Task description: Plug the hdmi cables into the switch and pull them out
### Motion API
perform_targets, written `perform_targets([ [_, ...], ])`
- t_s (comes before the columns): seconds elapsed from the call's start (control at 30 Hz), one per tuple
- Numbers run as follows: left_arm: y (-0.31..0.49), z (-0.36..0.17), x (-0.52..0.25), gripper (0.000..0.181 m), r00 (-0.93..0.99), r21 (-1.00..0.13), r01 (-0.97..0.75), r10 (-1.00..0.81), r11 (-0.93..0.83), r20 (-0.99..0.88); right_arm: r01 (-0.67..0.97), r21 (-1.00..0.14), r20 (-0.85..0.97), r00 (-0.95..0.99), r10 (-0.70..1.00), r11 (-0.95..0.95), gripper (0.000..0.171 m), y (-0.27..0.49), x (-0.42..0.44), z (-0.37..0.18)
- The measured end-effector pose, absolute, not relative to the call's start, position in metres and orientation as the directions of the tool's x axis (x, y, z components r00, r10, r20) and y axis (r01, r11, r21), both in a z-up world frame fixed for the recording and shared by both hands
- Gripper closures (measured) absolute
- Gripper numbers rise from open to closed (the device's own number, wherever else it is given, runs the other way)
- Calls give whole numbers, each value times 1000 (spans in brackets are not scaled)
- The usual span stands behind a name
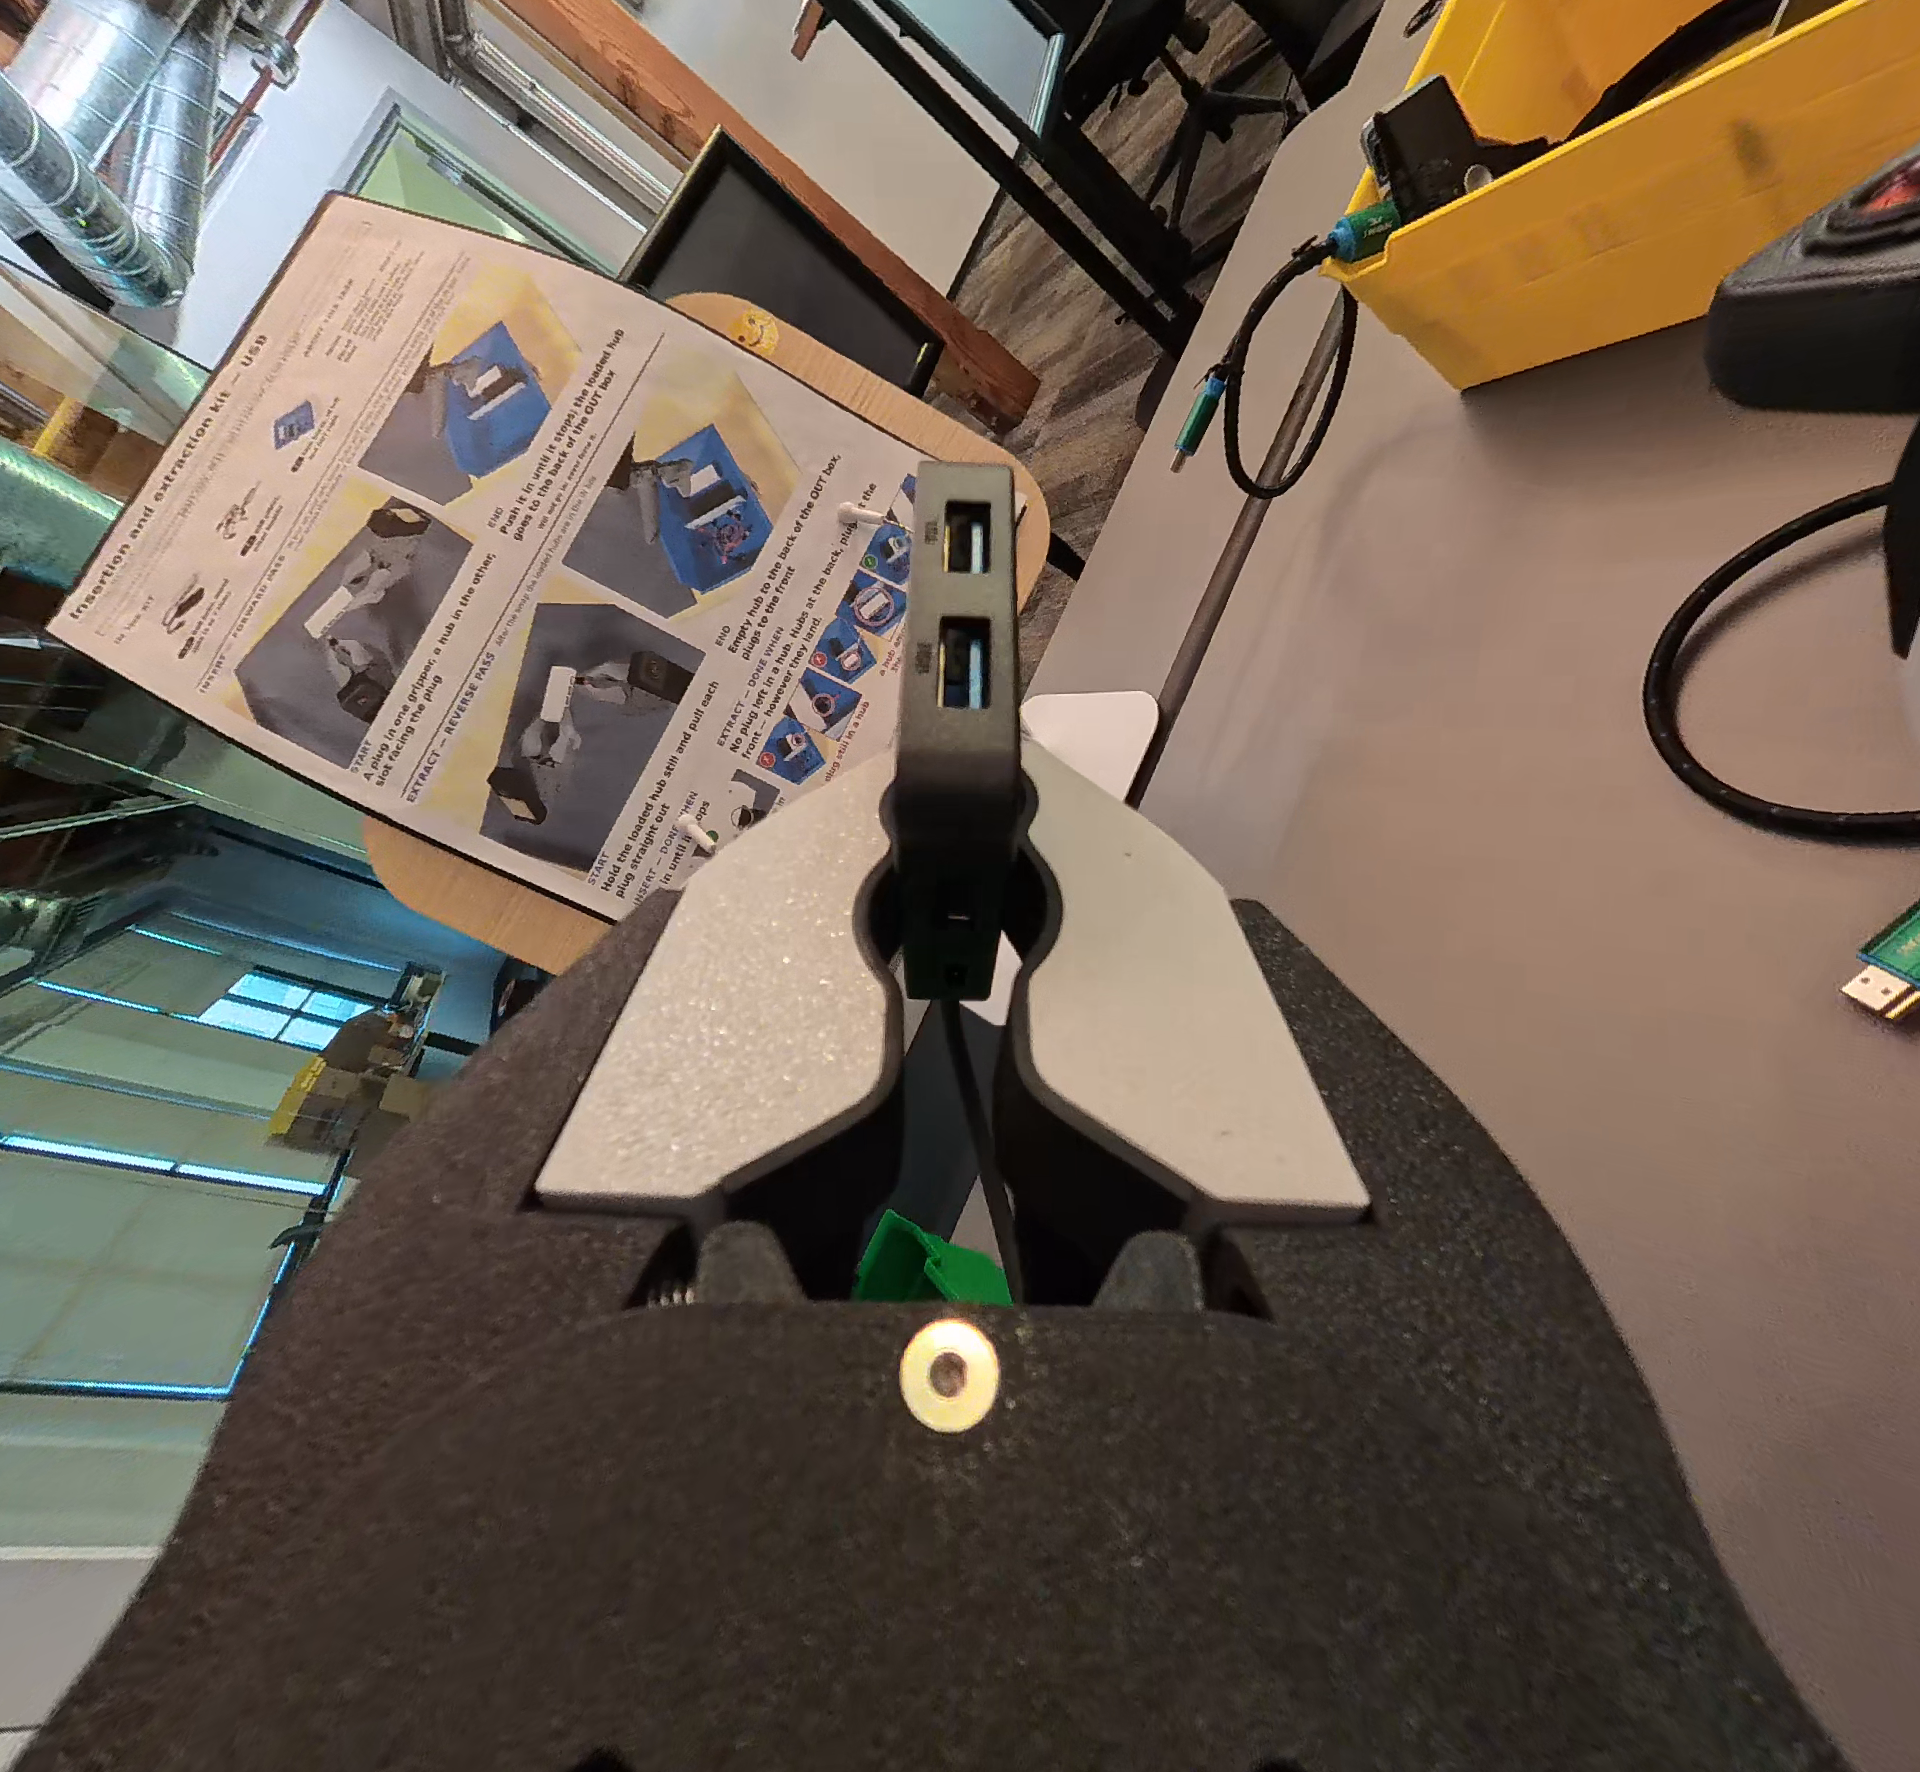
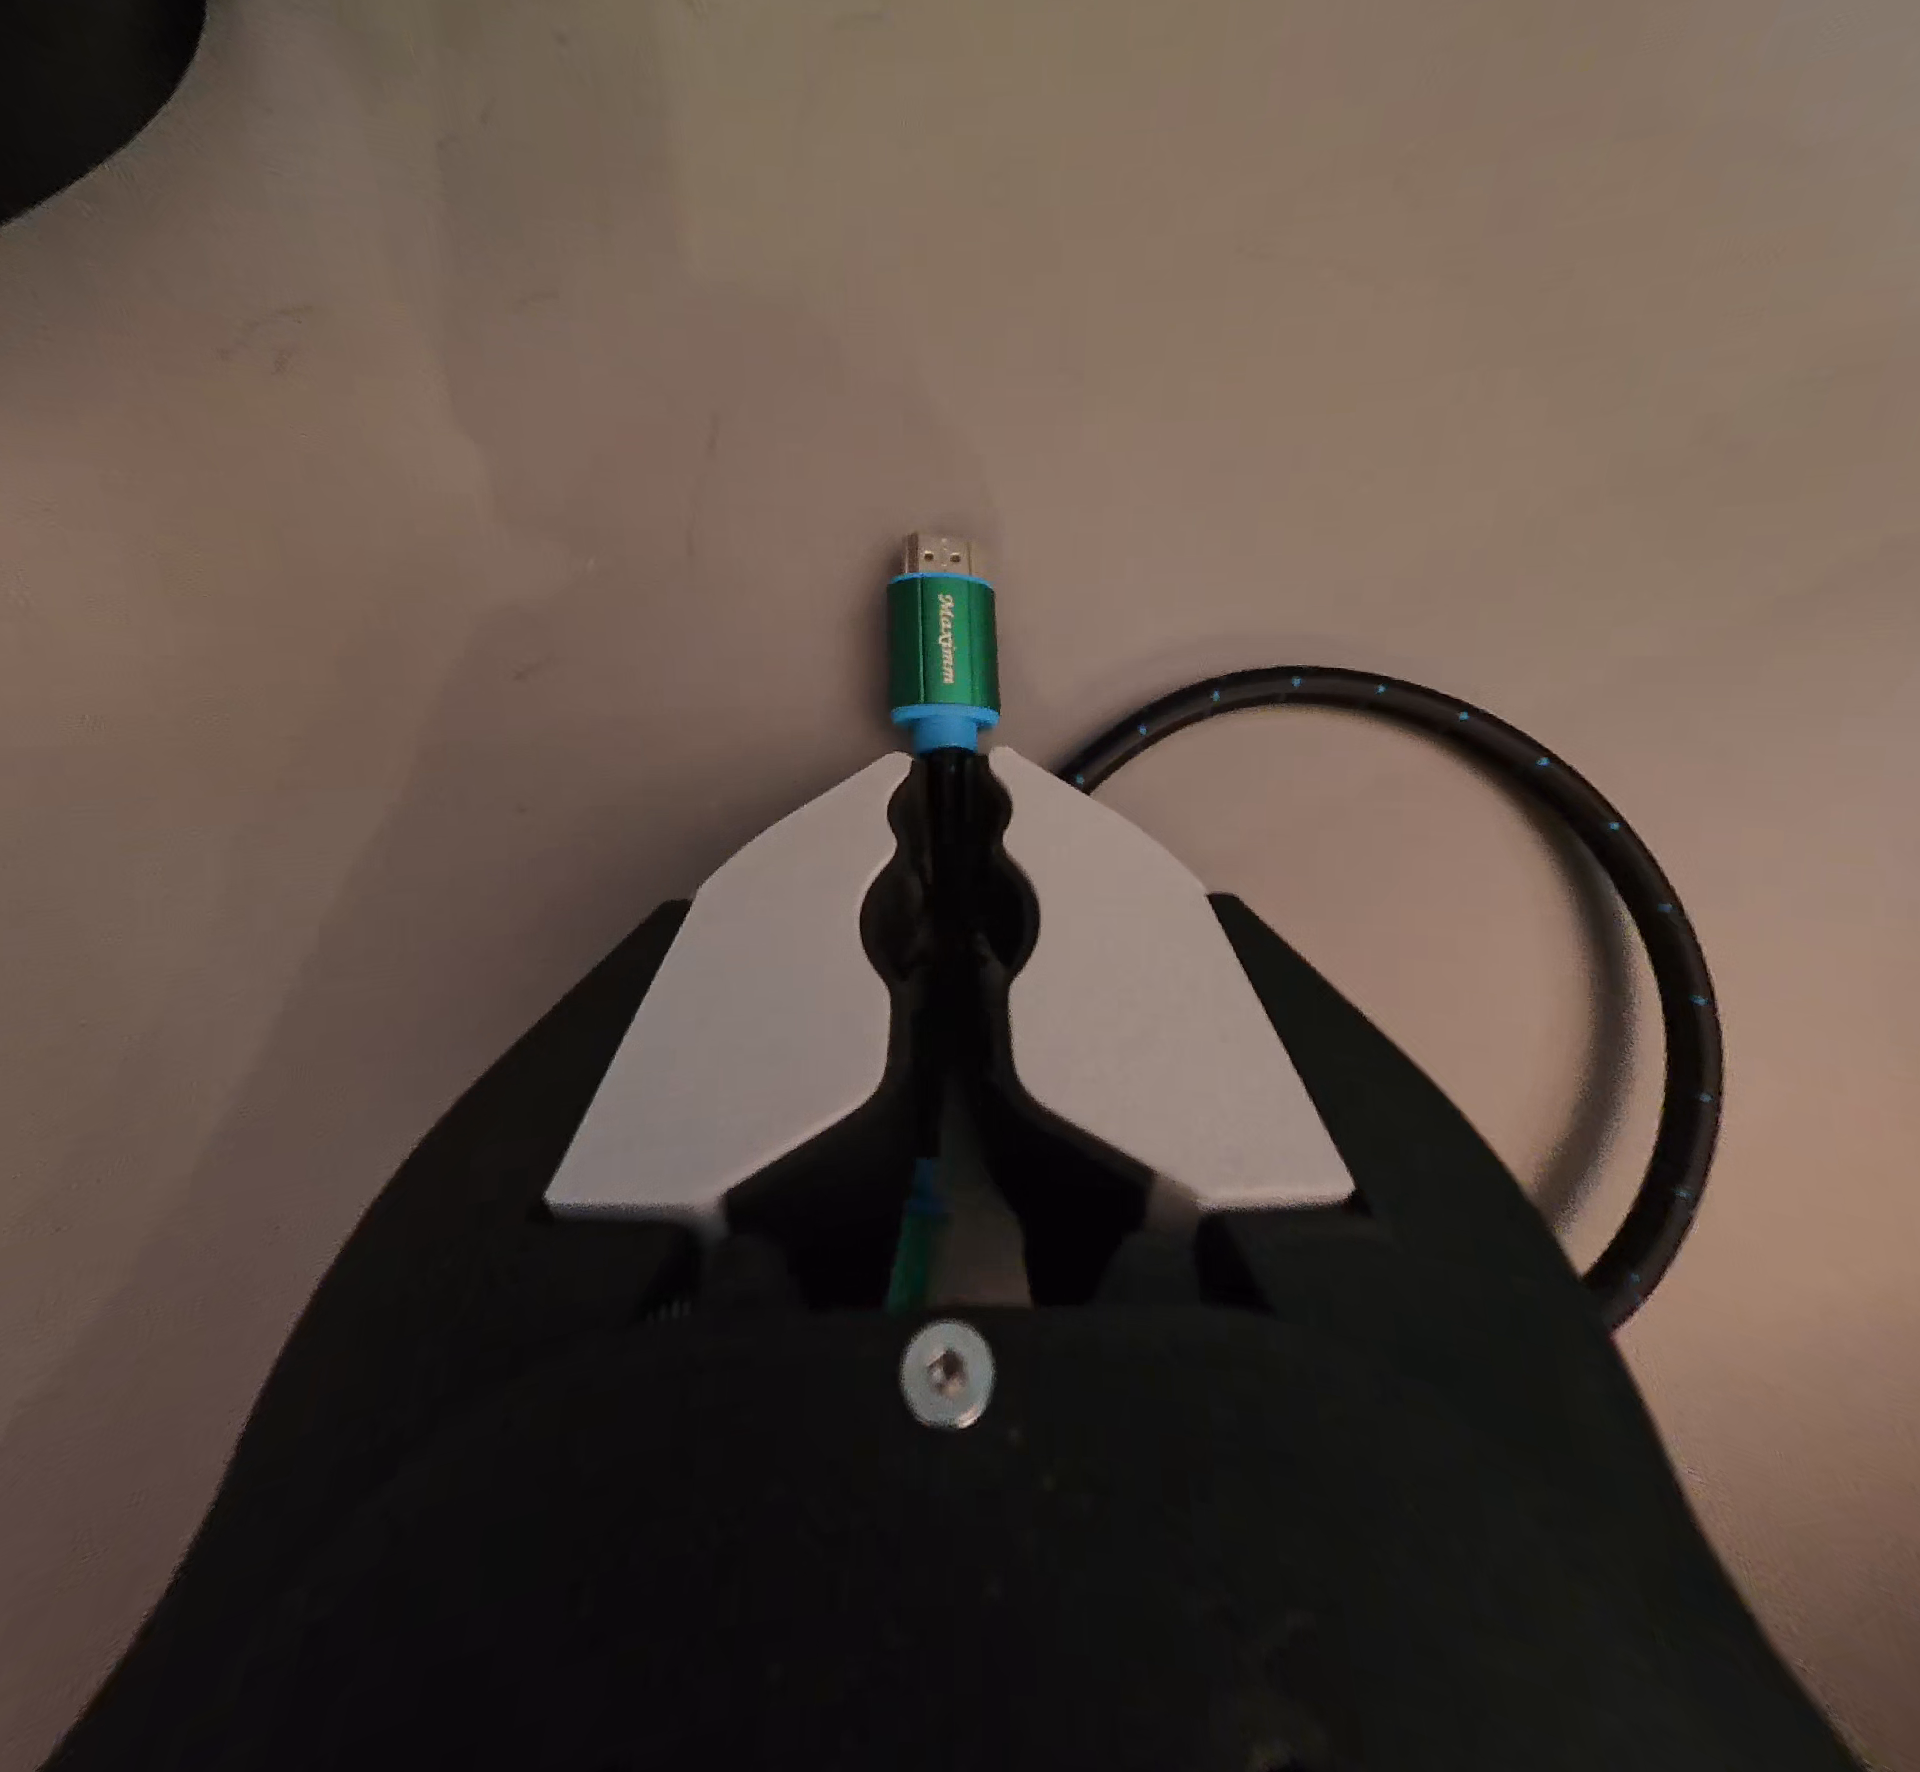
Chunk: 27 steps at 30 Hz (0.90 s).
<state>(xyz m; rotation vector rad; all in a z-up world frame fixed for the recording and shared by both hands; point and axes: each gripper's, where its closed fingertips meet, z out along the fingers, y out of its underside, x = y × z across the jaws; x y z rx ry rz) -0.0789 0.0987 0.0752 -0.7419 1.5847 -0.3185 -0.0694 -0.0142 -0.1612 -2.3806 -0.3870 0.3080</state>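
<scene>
Pinched in the left gripper (image 1: pixel 956 849), the switch (image 1: pixel 961 642) stands on end above the counter (image 1: pixel 1455 787), its port face turned toward the camera with two open ports showing, one above the other. Over in the right wrist view, the right gripper (image 2: pixel 940 787) clamps the braided cable (image 2: pixel 1558 849) just behind the blue collar of a green plug (image 2: pixel 940 647), whose metal tip points away, just above the grey surface. To seat it well, I judge the plug's flat tip should be squared to one port, then pushed straight with the switch held steady; gripping the cable rather than the plug shell may let it bend. Counted: one switch, two visible ports, one held plug; the left view shows another green plug (image 1: pixel 1195 418) dangling from a yellow bin (image 1: pixel 1621 195) and one more plug (image 1: pixel 1886 979) at the right edge.
</scene>
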Motion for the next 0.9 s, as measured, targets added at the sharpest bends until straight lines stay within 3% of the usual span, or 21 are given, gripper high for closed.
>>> perform_targets([
  [0.13, 106, 68, -77, 167, 0, -575, -307, -604, 759, -797, 224, -710, -40, 934, 356, -668, 164, -12, -64, -140],
  [0.27, 111, 56, -72, 167, -24, -543, -346, -586, 765, -810, 243, -765, 18, 934, 358, -596, 165, -5, -57, -76],
  [0.5, 109, 42, -64, 167, -53, -529, -359, -582, 769, -811, 379, -730, 224, 919, 324, -569, 165, 3, -33, 19],
  [0.7, 106, 31, -57, 167, -78, -534, -360, -595, 765, -800, 451, -689, 281, 888, 365, -567, 165, 0, -42, 38],
  [0.9, 103, 24, -48, 167, -56, -412, -382, -466, 827, -883, 429, -668, 269, 901, 340, -608, 165, 1, -38, 24],
])
